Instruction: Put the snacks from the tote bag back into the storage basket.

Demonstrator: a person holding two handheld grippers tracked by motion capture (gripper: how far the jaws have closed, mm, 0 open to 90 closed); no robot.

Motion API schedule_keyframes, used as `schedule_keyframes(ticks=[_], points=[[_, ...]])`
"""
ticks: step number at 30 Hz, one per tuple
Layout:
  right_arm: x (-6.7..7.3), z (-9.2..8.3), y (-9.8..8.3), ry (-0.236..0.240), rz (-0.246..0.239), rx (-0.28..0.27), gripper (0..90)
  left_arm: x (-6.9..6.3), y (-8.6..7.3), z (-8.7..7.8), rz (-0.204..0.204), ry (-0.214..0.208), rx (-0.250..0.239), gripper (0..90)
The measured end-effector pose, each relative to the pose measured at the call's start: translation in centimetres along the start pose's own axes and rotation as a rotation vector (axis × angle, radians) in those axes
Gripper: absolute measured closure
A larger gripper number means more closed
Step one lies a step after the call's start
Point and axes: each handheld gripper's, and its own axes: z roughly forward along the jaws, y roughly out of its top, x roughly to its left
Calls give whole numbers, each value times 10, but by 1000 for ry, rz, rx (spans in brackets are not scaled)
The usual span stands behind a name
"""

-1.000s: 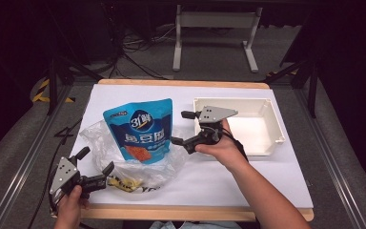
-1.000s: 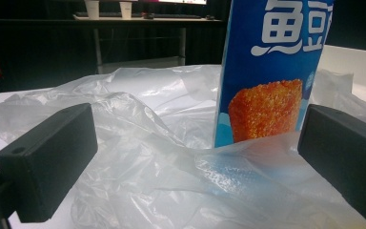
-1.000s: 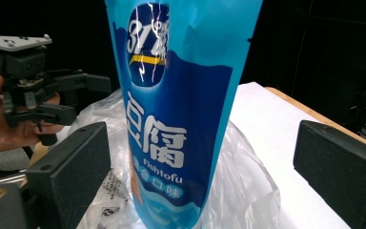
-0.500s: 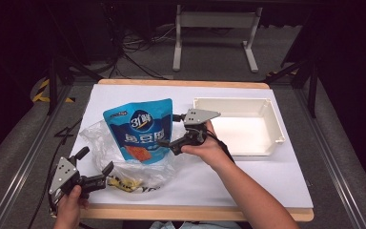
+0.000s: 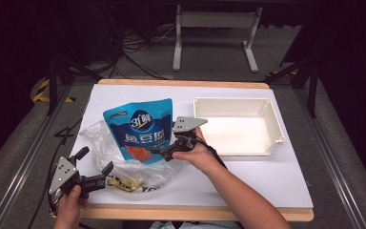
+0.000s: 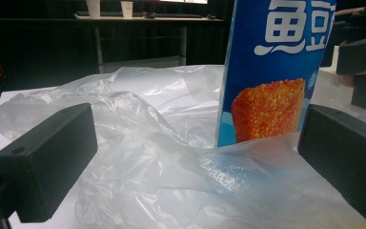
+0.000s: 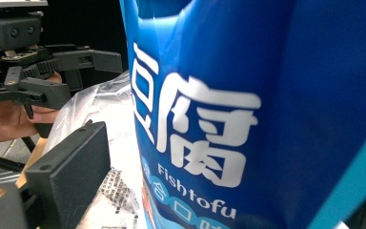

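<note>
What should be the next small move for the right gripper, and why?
Probably close the right gripper on the fish tofu pouch: its open jaws already straddle the pouch's edge, which stands in the clear plastic bag. The left gripper waits open at the bag.

blue pouch [image 7: 267, 119], "Fishtofu", "豆腐"

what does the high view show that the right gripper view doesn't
High view alone: the white tray at the right of the table, the white sheet covering the table, and the right gripper at the blue pouch's edge. Right gripper view alone: the words "Fish tofu" printed on the pouch. Both: the blue pouch, the clear plastic bag, and the left gripper.
</note>
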Motion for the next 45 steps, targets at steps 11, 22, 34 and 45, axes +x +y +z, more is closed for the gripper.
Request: schedule_keyframes(ticks=[11,22,34,45], points=[[-2,11,-12,14,-5,4,65,0,0,0,-4,0,-4,2],[0,21,-21,38,-16,23,75,0,0,0,-5,1,-2,2],[-2,19,-21,45,-67,64,361,0,0,1,-3,1,-2,2],[1,15,-19,62,-102,84,486,0,0,1,-4,1,-1,2]])
